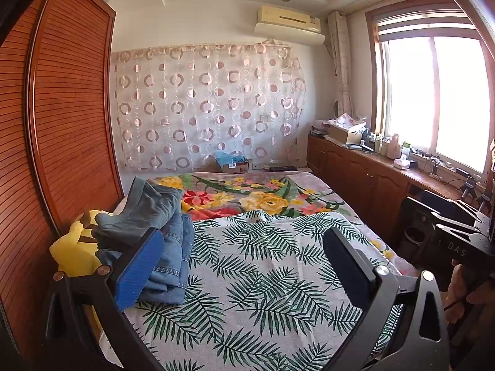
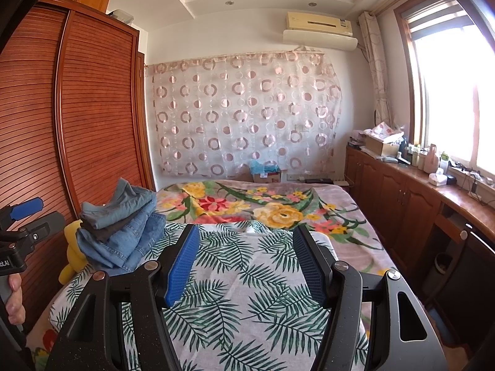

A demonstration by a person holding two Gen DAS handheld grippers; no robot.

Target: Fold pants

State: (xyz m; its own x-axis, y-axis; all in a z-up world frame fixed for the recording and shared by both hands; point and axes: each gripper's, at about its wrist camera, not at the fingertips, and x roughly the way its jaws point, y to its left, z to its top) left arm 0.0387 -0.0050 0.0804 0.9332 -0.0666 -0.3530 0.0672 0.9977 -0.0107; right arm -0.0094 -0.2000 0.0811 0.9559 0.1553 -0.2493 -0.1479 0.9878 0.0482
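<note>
A stack of folded pants, mostly blue denim with a grey-blue pair on top [image 1: 154,228] [image 2: 120,222], lies at the left edge of the bed. My left gripper [image 1: 244,247] is open and empty, its left blue pad right beside the stack. My right gripper [image 2: 244,241] is open and empty above the palm-leaf sheet [image 2: 247,293], to the right of the stack. The right gripper's body shows at the right edge of the left wrist view [image 1: 458,241]. The left gripper shows at the left edge of the right wrist view [image 2: 21,232].
A yellow plush toy [image 1: 77,247] [image 2: 72,253] lies between the stack and the slatted wooden wardrobe [image 1: 62,123]. A floral blanket [image 2: 263,204] covers the far bed. Wooden cabinets with clutter [image 2: 417,185] run along the window on the right.
</note>
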